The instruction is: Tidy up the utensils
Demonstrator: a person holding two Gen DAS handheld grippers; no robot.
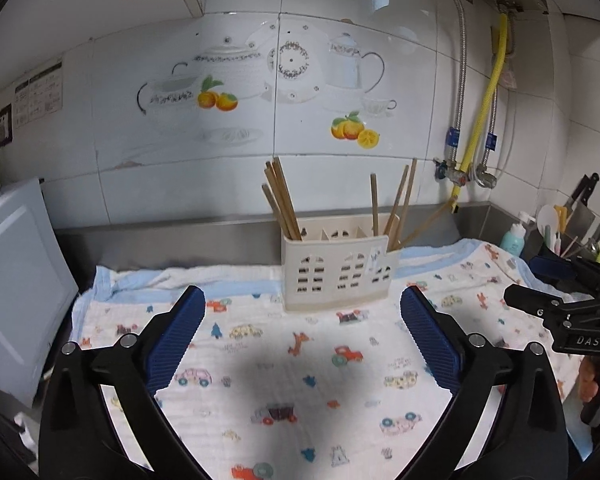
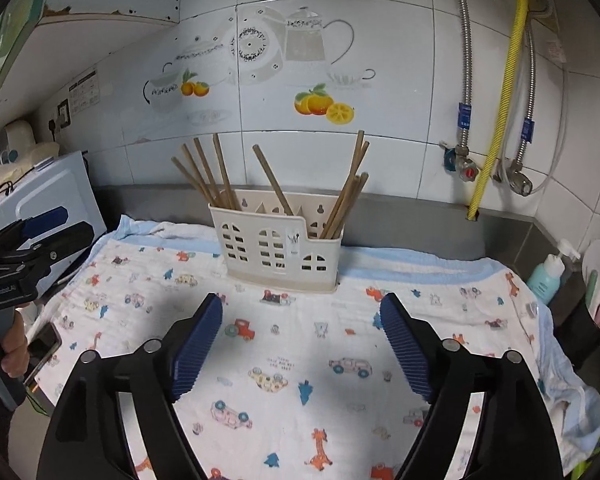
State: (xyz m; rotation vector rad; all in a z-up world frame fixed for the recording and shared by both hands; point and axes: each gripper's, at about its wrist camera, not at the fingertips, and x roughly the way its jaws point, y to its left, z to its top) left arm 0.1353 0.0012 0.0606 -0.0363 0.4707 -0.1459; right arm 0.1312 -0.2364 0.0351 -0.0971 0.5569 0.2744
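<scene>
Now both grippers hang above a cloth (image 1: pixel 300 380) printed with small cars and animals, and neither one grasps anything. The left gripper (image 1: pixel 302 300) has its blue ribbed pads (image 1: pixel 178 336) spread wide, with bare cloth showing between them. The right gripper (image 2: pixel 301 308) is likewise spread, its pads (image 2: pixel 406 348) well apart over the cloth. In the left view the right gripper shows at the right edge; in the right view the left one shows at the left edge, a hand (image 2: pixel 14 354) wrapped round its handle.

Ahead of both grippers, at the far side of the cloth near the tiled wall (image 1: pixel 140 148), stands a cream holder (image 1: pixel 338 270) with window-shaped cutouts and several compartments. Wooden chopsticks (image 1: pixel 280 196) stand in it, leaning: one bunch in the left compartment, a single stick (image 2: pixel 272 180) near the middle, and another bunch (image 2: pixel 348 200) in the right compartment, tilted rightward. The sticks rise well above the rim.

A white appliance (image 1: pixel 16 280) sits left of the cloth. At the right are a teal pump bottle (image 2: pixel 548 272), a yellow hose (image 2: pixel 508 80) running down the wall, and knives (image 1: pixel 584 208) farther off. A phone (image 2: pixel 42 346) lies at the cloth's left edge.
</scene>
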